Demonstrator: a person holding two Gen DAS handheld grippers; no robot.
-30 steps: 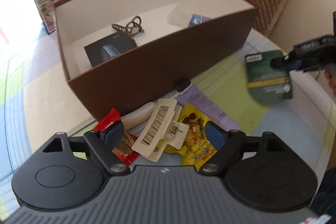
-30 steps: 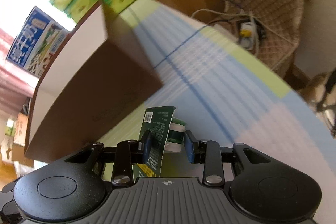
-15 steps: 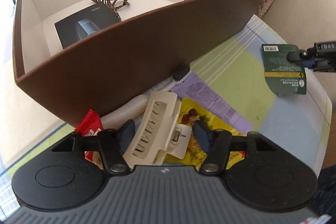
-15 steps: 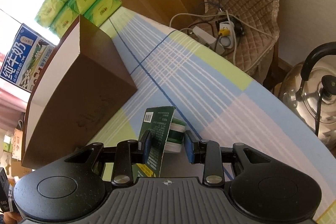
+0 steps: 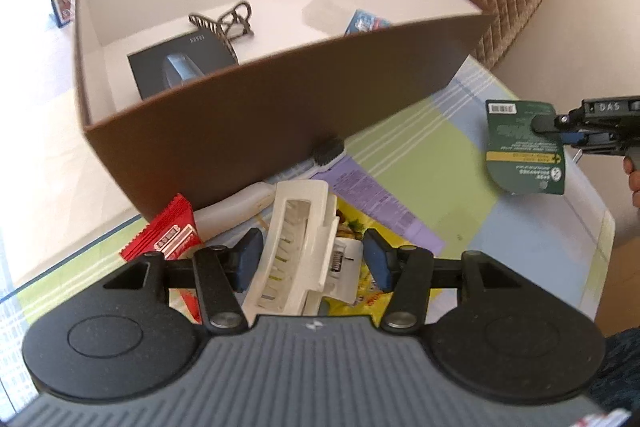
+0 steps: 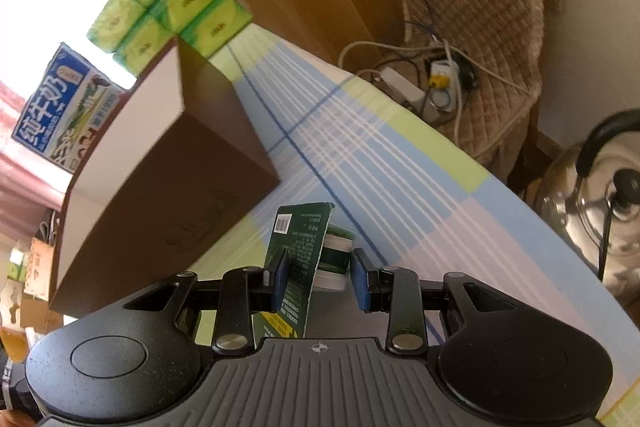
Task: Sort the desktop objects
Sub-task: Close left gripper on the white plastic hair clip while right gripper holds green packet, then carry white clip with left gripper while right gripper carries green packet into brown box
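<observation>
In the left wrist view my left gripper [image 5: 312, 261] is shut on a white hair claw clip [image 5: 300, 251], its pads pressing on both sides of the clip. Behind the clip stands a brown box [image 5: 280, 115] with a white inside that holds a black card pack [image 5: 180, 67], a brown hair claw [image 5: 228, 23] and a blue packet [image 5: 366, 23]. At the right my right gripper [image 5: 560, 125] holds a green card pack [image 5: 524, 151] above the table. In the right wrist view the right gripper [image 6: 320, 281] is shut on that green card pack [image 6: 298, 243] and its round white-and-green tub [image 6: 334, 259].
A red sachet [image 5: 168, 239], a white toothbrush [image 5: 240, 211], a purple packet [image 5: 372, 195] and a yellow packet [image 5: 356, 227] lie by the box's front wall. A milk carton [image 6: 60, 107] and green tissue packs [image 6: 168, 3] stand behind it. A kettle [image 6: 600, 195] and a quilted chair [image 6: 480, 7] are beyond the table edge.
My left gripper's fingers have come in from wide apart and now grip the white clip. The right gripper keeps its hold on the green pack and has swung to face more of the tabletop.
</observation>
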